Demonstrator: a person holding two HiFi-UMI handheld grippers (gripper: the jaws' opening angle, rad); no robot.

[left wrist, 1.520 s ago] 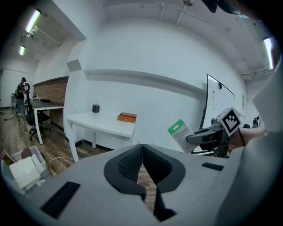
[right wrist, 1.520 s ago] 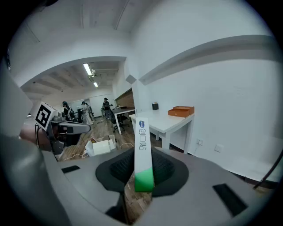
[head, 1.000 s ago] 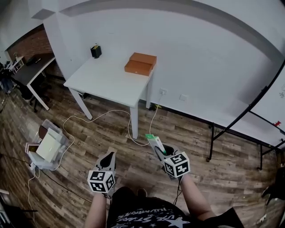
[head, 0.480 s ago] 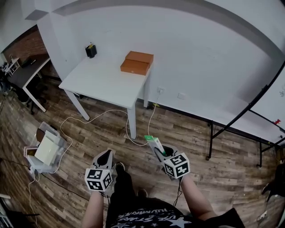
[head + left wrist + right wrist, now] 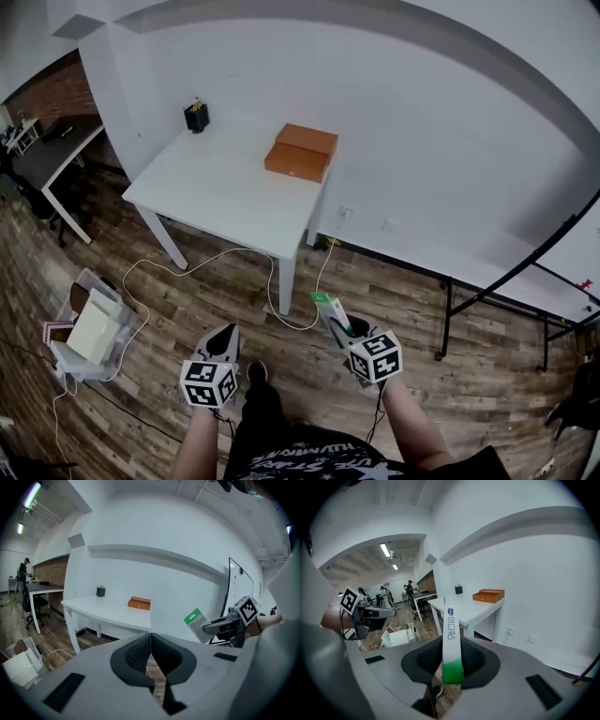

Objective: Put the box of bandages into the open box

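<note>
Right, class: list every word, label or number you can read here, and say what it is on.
Nothing reads clearly.
bandage box: blue logo and dark characters, too blurred to read.
shirt: white lettering, too blurred.
marker cubes: square patterns only, no words.

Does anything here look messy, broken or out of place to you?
Nothing looks damaged or spilled. The one untidy thing is a white cable lying in loose loops across the wooden floor beneath the table, running towards a clear bin of boxes. It could be a trip hazard.
</note>
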